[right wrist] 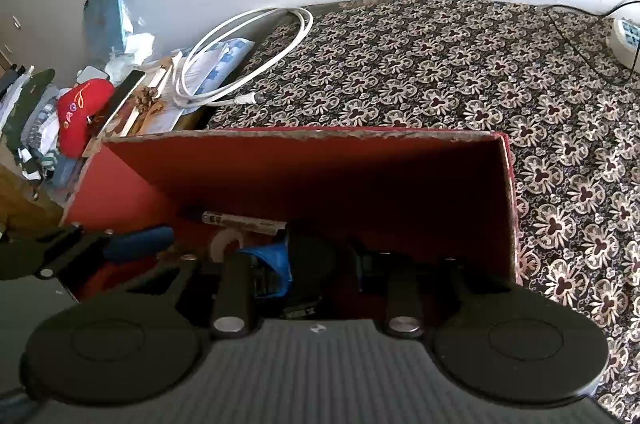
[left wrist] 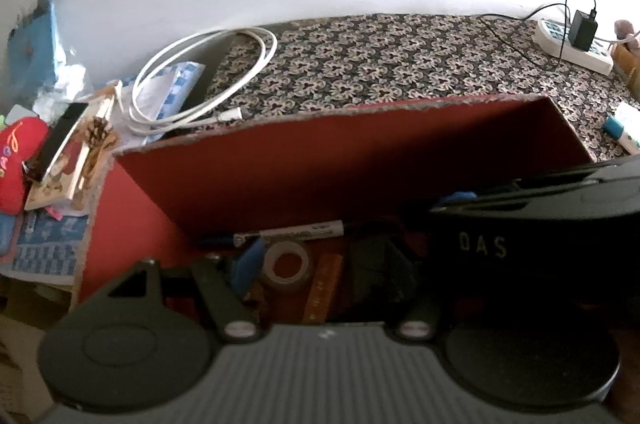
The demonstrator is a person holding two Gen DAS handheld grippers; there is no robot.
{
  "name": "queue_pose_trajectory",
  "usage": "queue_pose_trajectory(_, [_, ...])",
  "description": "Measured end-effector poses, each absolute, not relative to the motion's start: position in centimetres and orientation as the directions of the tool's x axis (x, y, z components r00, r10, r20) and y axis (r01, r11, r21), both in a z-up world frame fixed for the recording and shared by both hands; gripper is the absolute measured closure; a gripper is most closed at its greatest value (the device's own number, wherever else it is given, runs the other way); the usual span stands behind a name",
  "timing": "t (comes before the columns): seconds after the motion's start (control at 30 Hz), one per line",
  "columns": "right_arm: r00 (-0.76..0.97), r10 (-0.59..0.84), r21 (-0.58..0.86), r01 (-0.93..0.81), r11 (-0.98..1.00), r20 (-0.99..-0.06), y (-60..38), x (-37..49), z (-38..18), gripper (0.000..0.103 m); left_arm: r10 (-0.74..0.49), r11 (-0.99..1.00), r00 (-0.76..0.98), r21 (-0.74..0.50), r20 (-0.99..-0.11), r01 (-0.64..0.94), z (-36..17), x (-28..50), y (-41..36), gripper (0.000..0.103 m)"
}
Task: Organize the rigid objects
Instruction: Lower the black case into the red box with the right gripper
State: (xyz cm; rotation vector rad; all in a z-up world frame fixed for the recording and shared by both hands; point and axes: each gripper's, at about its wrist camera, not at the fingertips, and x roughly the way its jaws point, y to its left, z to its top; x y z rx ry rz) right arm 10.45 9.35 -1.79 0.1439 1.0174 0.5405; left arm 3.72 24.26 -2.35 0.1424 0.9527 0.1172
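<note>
One red box (left wrist: 320,159), one marker (left wrist: 296,230), one tape roll (left wrist: 288,264), one white cable (left wrist: 208,79), one power strip (left wrist: 576,47).

Patterned table (right wrist: 440,71) carrying a red box (right wrist: 280,167), white cable (right wrist: 248,63) and power strip (left wrist: 572,43).

Both claws point steeply downward side by side, the left claw (left wrist: 316,264) spread wide, the right claw (right wrist: 316,264) narrower.
</note>
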Motion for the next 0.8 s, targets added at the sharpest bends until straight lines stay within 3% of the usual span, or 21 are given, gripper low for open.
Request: queue_pose_trajectory(0.8, [0.410,0.500,0.371,-0.356,0.858,-0.763,9.26,10.22,-1.70,0.089,0.191,0.981,0.566,0.180,-0.802,-0.077,-2.48,3.83,24.56,0.035])
